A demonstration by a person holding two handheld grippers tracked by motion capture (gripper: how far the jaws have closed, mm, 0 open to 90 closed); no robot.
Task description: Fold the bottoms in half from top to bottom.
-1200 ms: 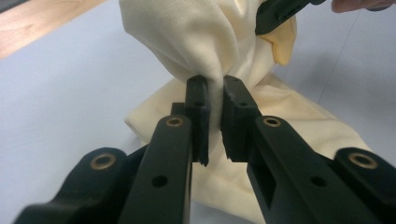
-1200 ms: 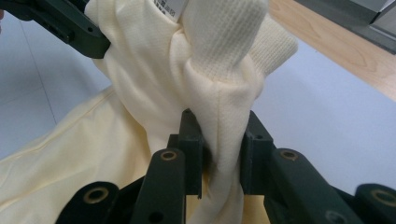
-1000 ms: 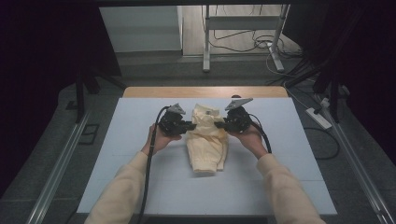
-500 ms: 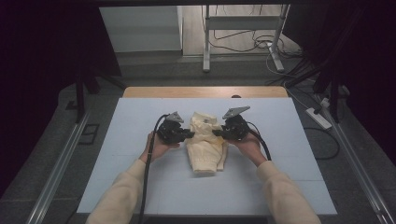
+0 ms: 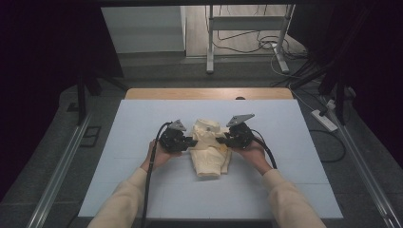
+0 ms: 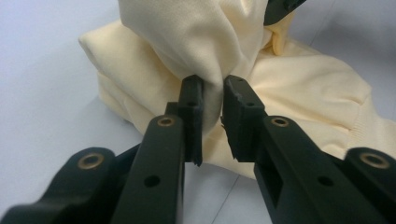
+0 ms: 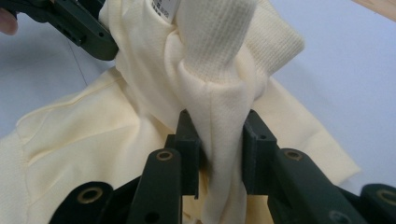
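Both tongs, left (image 5: pixel 192 141) and right (image 5: pixel 220 140), pinch the cream garment (image 5: pixel 209 154) mid-frame, left jaws just easing apart; mid-fold on the desk (image 5: pixel 294 180), next lay it flat and let go.

1. Landmark: garment (image 5: pixel 209 149), lying on the table (image 5: pixel 294 190) near its middle.
2. Left gripper (image 5: pixel 190 141) sits at the garment's left edge, touching it; a fold of the garment lies between its jaws.
3. Right gripper (image 5: pixel 222 139) sits at the garment's right edge, touching it; a bunched fold lies between its jaws.
4. Power strip (image 5: pixel 324 120) lies on the floor, well to the right of and behind the garment.
5. Frame legs (image 5: pixel 209 42) stand far behind the garment, beyond the table.
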